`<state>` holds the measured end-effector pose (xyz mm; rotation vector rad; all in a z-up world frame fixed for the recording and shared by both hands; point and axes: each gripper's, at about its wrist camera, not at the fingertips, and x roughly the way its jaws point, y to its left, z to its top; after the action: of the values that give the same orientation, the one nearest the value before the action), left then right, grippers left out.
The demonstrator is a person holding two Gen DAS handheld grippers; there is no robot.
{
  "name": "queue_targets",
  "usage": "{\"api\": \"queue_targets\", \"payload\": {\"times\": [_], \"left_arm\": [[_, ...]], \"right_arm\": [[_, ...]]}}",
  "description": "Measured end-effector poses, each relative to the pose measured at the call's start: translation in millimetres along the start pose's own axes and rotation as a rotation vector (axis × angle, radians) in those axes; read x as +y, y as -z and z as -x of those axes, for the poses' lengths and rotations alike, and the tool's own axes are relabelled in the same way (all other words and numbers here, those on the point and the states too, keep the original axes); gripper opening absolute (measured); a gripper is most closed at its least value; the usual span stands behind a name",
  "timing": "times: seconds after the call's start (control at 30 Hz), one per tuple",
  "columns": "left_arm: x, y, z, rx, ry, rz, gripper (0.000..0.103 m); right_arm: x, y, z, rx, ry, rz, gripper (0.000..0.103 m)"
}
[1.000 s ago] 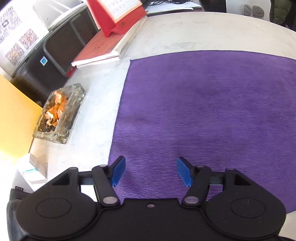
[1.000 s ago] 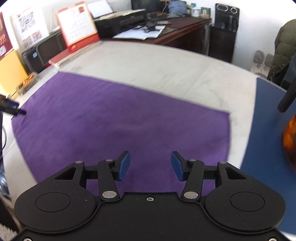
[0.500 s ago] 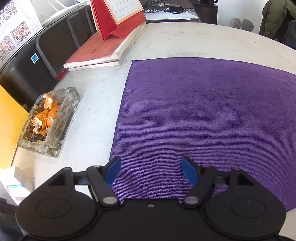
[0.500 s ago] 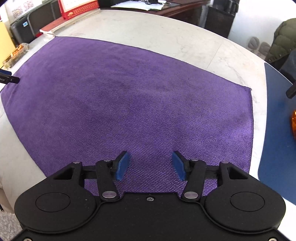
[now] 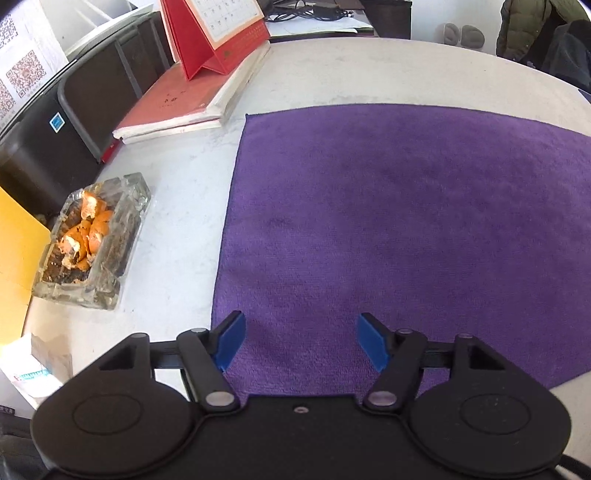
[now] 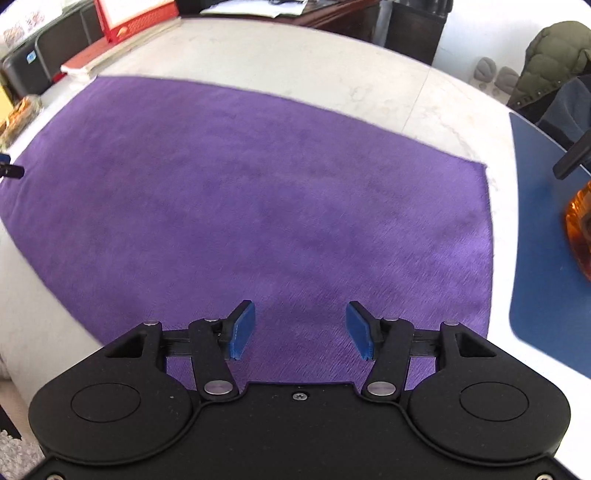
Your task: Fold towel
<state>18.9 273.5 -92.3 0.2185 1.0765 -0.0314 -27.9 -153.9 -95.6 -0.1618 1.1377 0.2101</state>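
A purple towel (image 5: 406, 221) lies spread flat on the pale round table (image 5: 369, 74). My left gripper (image 5: 300, 332) hovers over the towel's near left corner. Its blue pads stand wide apart and are closing, with only flat cloth below them. In the right wrist view the towel (image 6: 258, 184) fills the middle. My right gripper (image 6: 301, 321) hangs open above the towel's near edge, toward its right side, and nothing is pinched between its pads. A tip of the left gripper (image 6: 7, 168) shows at the far left edge.
A glass ashtray (image 5: 92, 243) with orange peel sits left of the towel. Behind it lie a red book stack (image 5: 184, 103) and a red desk calendar (image 5: 218, 33). A blue mat (image 6: 543, 258) with an amber object (image 6: 580, 229) borders the towel's right side.
Both grippers have shifted over the towel's near edge and tilted, so more of the far table shows. The left jaws stand a little wider than a second ago. The towel lies as before.
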Motion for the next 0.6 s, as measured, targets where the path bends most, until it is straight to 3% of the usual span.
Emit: {"api": "queue_targets", "payload": {"times": [0.23,0.37,0.47,0.53,0.6], "left_arm": [[1,9,2,-0.013,-0.017,0.045,0.065],[-5,10,24,-0.055,-0.049,0.086,0.065],[-18,9,54,-0.124,-0.024,0.147,0.068],[-36,9,79,-0.195,0.021,0.192,0.077],[-55,9,99,-0.258,0.063,0.216,0.083]], "right_arm": [[3,4,-5,0.01,0.0,0.011,0.054],[0,4,2,-0.04,-0.021,0.003,0.057],[-11,2,20,-0.127,-0.087,-0.072,0.073],[-22,2,34,-0.202,-0.159,-0.135,0.09],[-33,0,45,-0.265,-0.238,-0.186,0.099]]}}
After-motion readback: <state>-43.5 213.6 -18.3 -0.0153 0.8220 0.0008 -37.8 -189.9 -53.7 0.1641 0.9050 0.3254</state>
